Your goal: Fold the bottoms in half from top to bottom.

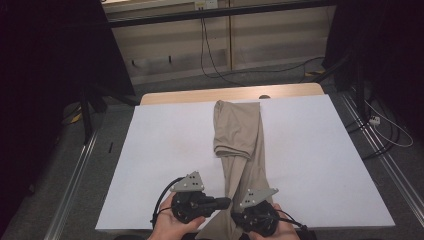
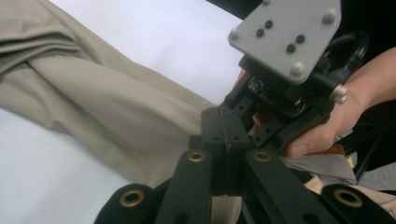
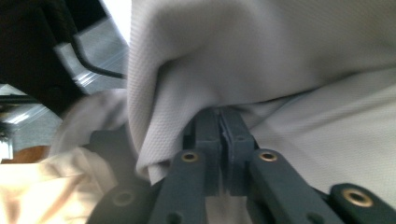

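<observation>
Beige trousers (image 1: 239, 135) lie lengthwise down the middle of the white table top (image 1: 165, 150), the far part folded back on itself. Their near end hangs over the front edge between my two grippers. My left gripper (image 1: 227, 202) points right into that near end. In the left gripper view its jaws (image 2: 223, 123) are closed together at the edge of the trousers (image 2: 107, 102). My right gripper (image 1: 238, 214) meets the cloth from the other side, and its grey plate (image 2: 286, 37) and the hand holding it show close by. In the right gripper view the jaws (image 3: 223, 122) pinch bunched trouser fabric (image 3: 280, 56).
A strip of bare wooden table (image 1: 200, 95) shows beyond the white cover. Wide white surface lies on both sides of the trousers. Metal rails (image 1: 75, 175) run along the floor on both sides, cables (image 1: 385, 125) trail at the right, and wooden cabinets (image 1: 165, 45) stand at the back.
</observation>
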{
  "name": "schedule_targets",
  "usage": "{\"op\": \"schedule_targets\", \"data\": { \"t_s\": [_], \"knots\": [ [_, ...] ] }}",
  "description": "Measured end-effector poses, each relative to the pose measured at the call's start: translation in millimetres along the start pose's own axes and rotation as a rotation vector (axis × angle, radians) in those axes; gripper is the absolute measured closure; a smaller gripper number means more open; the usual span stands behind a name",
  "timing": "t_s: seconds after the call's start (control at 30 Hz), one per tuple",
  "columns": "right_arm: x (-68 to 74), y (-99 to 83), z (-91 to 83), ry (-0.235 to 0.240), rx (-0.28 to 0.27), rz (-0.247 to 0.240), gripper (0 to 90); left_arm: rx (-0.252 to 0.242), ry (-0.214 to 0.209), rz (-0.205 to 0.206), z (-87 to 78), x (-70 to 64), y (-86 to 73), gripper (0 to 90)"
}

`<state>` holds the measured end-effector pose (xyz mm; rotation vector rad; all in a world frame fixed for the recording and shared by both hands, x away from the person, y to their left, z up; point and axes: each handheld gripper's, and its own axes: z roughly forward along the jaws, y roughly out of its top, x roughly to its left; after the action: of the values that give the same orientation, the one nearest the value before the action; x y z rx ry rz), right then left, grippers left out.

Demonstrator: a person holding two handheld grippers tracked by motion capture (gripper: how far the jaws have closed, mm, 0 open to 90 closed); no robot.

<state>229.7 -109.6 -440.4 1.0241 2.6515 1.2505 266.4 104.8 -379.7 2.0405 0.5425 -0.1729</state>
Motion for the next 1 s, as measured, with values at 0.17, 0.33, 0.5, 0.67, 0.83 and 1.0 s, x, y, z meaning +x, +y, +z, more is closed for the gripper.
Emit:
{"op": "schedule_targets", "data": {
  "t_s": [0.17,0.33,0.5,0.67,0.83,1.0],
  "knots": [
    [-24.4,-6.6,-30.8,-0.085,-0.058,0.031,76.3,0.030,-0.033,-0.012,14.3,-3.8,-2.1,90.0],
    [-58.4,-23.2,-63.5,-0.209,-0.091,0.117,79.7,0.078,-0.058,0.024,36.0,-15.7,2.7,90.0],
    [-80.6,-34.6,-63.3,-0.324,-0.009,0.159,86.6,0.107,-0.093,0.042,62.9,-19.1,9.8,90.0],
    [-75.6,-33.5,-51.1,-0.265,0.013,0.135,82.0,0.154,-0.140,0.008,82.4,-12.1,1.1,83.4],
    [-69.8,-29.5,-52.3,-0.129,-0.028,0.127,83.1,0.109,-0.070,-0.013,53.3,8.7,-3.0,71.3],
    [-97.4,-12.5,-58.1,-0.301,-0.063,0.123,78.1,0.149,0.076,-0.024,48.6,39.9,-17.2,70.2]
  ]
}}
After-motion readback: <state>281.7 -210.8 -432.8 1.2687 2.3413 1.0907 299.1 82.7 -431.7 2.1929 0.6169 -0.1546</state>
